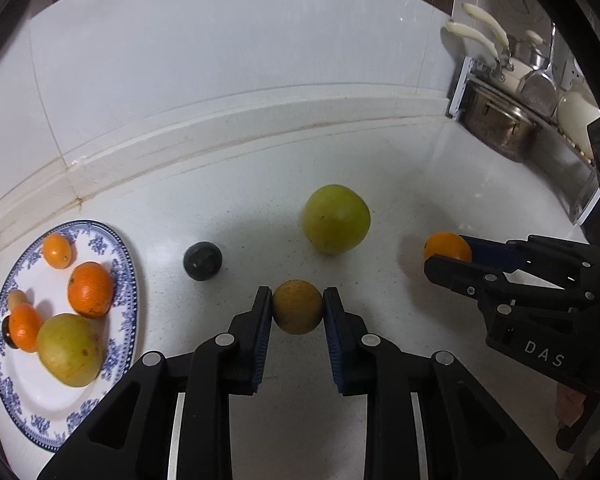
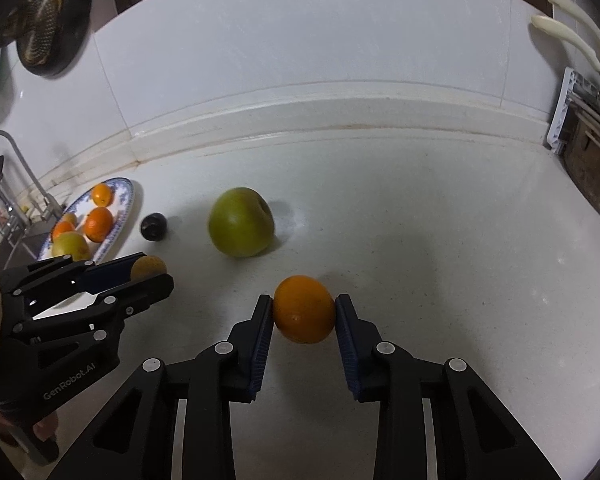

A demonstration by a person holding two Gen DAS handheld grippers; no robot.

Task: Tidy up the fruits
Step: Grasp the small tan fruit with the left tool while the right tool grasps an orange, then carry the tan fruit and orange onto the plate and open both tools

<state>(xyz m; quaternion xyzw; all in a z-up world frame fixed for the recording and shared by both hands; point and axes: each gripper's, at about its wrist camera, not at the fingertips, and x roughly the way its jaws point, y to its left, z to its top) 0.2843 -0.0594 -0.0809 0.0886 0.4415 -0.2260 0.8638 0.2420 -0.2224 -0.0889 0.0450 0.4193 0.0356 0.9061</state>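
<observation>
White speckled worktop [image 1: 400, 168], glossy. Left gripper [image 1: 297, 307] clamped on round brownish-yellow fruit [image 1: 297, 306], dull skin, blue ribbed pads both sides. Right gripper [image 2: 304, 310] clamped on smooth orange [image 2: 304, 309]. Big green apple [image 1: 335, 219] and dark round fruit [image 1: 203, 260] loose on worktop between. Blue-patterned plate [image 1: 122, 264] at left holds three oranges, yellow-green apple.

fruit layout on the counter [image 1: 400, 168], both wrist views

your plate [image 1: 118, 280] sits far left with five fruits on it; just right of it lies the plum [image 1: 203, 261], then the pear [image 1: 335, 219] farther right. nearer you, the left gripper [image 1: 297, 307] brackets a small fruit [image 1: 297, 306]; well right, the right gripper [image 2: 304, 312] brackets an orange [image 2: 304, 309].
</observation>
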